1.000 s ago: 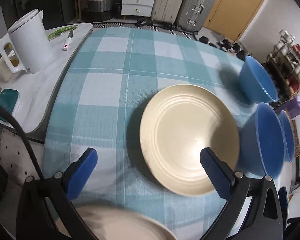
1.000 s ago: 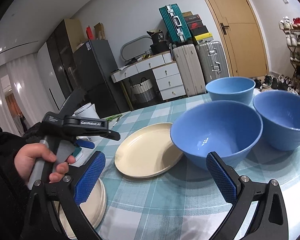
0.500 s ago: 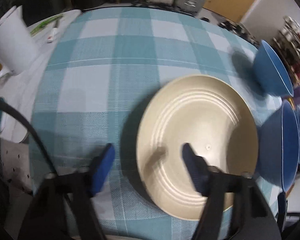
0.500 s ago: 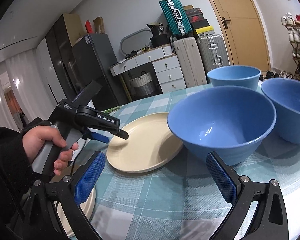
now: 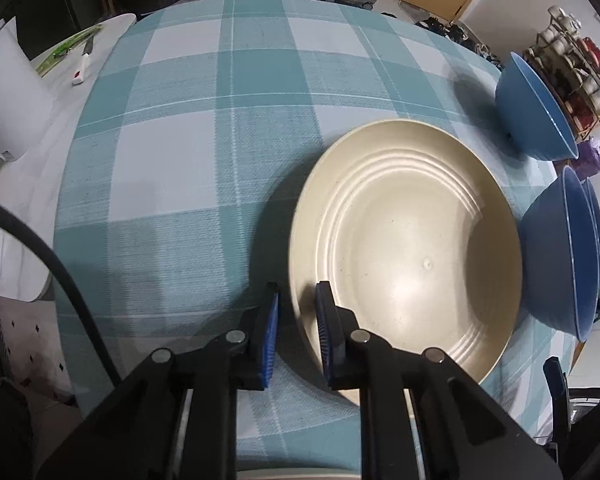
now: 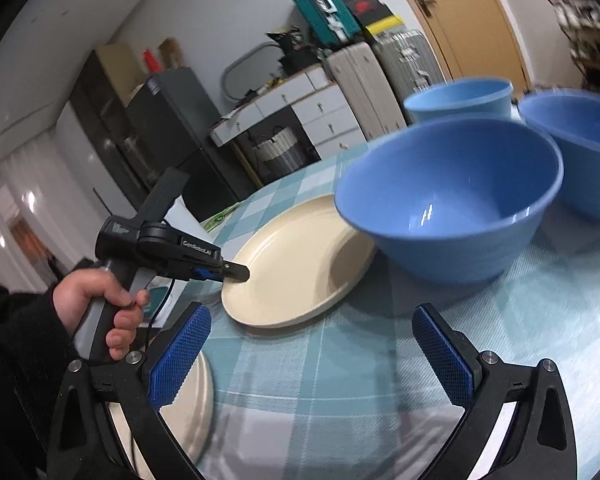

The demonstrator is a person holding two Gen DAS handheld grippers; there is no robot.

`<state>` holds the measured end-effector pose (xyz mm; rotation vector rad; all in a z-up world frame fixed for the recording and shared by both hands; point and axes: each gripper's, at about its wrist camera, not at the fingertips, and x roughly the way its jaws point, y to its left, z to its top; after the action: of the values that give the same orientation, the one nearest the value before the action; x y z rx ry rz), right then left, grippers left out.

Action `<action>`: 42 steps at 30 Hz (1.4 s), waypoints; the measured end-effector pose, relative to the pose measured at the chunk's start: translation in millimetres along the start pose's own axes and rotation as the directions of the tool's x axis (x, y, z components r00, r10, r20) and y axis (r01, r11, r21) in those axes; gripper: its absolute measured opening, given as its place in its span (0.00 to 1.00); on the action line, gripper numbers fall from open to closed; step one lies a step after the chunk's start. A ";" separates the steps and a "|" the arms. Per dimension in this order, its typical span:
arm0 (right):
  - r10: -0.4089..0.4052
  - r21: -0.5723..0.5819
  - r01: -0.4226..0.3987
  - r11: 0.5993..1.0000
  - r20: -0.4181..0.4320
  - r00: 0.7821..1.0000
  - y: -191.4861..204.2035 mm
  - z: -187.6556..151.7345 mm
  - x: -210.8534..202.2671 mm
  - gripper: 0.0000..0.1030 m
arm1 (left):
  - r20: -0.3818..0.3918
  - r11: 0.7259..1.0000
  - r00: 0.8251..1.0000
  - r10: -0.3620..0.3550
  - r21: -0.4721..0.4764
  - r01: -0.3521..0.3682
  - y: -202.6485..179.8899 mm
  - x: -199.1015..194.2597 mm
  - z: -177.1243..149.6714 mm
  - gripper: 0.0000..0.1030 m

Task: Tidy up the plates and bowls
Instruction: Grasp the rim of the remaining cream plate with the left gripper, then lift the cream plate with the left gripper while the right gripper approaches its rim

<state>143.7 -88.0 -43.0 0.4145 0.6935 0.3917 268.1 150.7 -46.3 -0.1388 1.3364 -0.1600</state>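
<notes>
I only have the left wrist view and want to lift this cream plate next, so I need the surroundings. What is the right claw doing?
Observer: The right claw is open and empty. It hovers over the checked tablecloth, short of the nearest blue bowl.
Operator: I only see that bowl's outside. Is anything in it?
Observer: No, its inside is bare.
Operator: Where could my plate go?
Observer: Another cream plate, possibly a stack, lies at the table's near edge under the right claw's left finger. It is closer to the person than the cream plate in your view.
</notes>
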 end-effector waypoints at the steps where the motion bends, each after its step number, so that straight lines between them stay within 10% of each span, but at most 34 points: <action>1: 0.003 0.019 -0.003 1.000 -0.011 1.000 0.0 -0.9 2.6 0.99 | -0.002 1.000 1.000 0.007 0.005 -0.007 0.0 -1.1 -1.7 0.15; 13: 0.109 0.151 -0.091 0.984 -0.112 0.988 8.0 0.4 16.2 0.99 | -0.040 0.998 0.998 0.056 0.029 -0.055 26.7 -7.2 -6.3 0.15; 27: 0.147 -0.185 -0.161 0.970 -0.084 0.985 86.3 77.8 7.0 0.99 | -0.056 0.996 0.994 0.091 -0.017 -0.092 61.7 -18.8 -25.5 0.15; 34: 0.100 -0.197 -0.151 0.969 -0.244 0.965 120.4 119.5 68.5 0.99 | -0.057 0.994 0.996 0.071 -0.080 -0.076 84.4 -25.1 -35.7 0.16; 36: 0.046 -0.193 -0.113 0.975 -0.319 0.947 122.3 119.6 99.2 0.94 | -0.057 0.993 0.996 0.063 -0.094 -0.068 87.8 -25.8 -37.9 0.16; 38: 0.003 -0.197 -0.093 0.976 -0.414 0.910 123.9 113.2 126.8 0.64 | -0.055 0.992 0.997 0.056 -0.106 -0.061 91.2 -27.1 -40.5 0.17; 42: -0.087 -0.240 -0.025 0.971 -0.443 0.892 119.1 102.6 153.9 0.64 | -0.056 0.992 0.997 0.049 -0.116 -0.056 96.0 -29.2 -45.1 0.18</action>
<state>297.1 62.2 5.1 0.0762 1.0920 0.5430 221.1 250.2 -47.0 -0.1997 1.4019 -0.0408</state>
